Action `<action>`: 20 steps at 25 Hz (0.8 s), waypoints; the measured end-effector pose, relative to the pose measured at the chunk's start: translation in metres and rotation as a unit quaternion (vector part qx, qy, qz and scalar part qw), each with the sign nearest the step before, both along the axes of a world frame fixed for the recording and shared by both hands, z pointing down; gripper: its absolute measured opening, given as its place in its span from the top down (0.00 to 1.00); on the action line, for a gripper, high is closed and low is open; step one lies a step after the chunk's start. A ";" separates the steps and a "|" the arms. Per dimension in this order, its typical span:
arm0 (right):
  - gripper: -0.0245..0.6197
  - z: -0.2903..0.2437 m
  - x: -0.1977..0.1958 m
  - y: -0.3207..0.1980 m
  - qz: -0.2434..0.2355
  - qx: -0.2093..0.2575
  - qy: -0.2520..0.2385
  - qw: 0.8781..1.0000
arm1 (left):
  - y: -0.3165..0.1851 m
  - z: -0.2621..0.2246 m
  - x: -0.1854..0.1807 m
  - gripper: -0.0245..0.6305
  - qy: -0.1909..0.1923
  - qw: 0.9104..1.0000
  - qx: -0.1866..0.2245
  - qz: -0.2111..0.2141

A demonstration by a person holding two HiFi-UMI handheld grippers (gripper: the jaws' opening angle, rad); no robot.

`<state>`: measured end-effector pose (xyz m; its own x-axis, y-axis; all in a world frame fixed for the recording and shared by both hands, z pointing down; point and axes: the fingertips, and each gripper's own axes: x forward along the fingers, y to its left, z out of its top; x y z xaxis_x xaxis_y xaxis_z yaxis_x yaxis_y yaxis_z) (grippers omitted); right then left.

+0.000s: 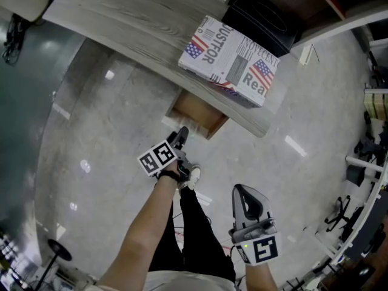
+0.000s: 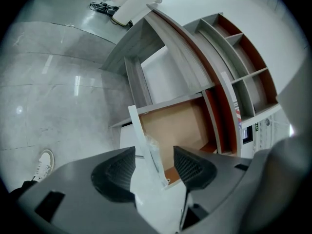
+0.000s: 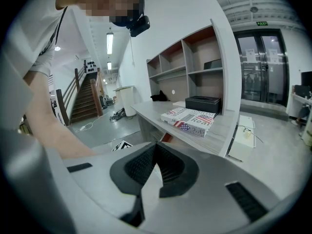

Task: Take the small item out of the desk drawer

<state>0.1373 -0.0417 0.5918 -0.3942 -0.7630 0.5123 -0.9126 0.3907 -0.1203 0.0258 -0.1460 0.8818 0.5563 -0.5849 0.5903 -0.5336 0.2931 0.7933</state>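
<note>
Plainly the drawer (image 1: 195,113) under the grey wood-grain desk (image 1: 121,17) stands pulled out, and its brown bottom looks bare in the head view. The left gripper (image 2: 153,168) hangs at its front with jaws spread wide. The white drawer front (image 2: 138,130) stands between them, pressed by neither pad. A pale crinkled scrap (image 2: 151,149) lies against that panel's inner face (possibly the small item, though I cannot tell). To do the reach well, I would lift the jaws clear over the panel, tilt them down into the drawer, and centre them on the item before closing. The right gripper (image 3: 156,155) sits low and well back, pads pressed together on nothing. On the desk rest a newspaper-print box (image 1: 230,59) and a black box (image 1: 260,17). Polished grey floor (image 1: 103,132) spreads around, and open shelving (image 2: 243,62) rises behind.
</note>
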 end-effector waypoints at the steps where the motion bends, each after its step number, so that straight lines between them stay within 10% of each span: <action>1: 0.93 0.000 0.000 0.000 0.000 -0.001 0.000 1.000 | 0.000 0.002 0.001 0.60 0.000 1.000 -0.002 0.001; 20: 0.93 -0.003 0.003 -0.001 0.007 0.009 -0.001 1.000 | 0.008 0.011 0.001 0.80 -0.051 0.998 -0.028 0.036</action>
<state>0.1405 -0.0432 0.5892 -0.3850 -0.7770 0.4980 -0.9175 0.3805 -0.1155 0.0269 -0.1378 0.8932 0.5306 -0.5102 0.6769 -0.6317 0.2944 0.7171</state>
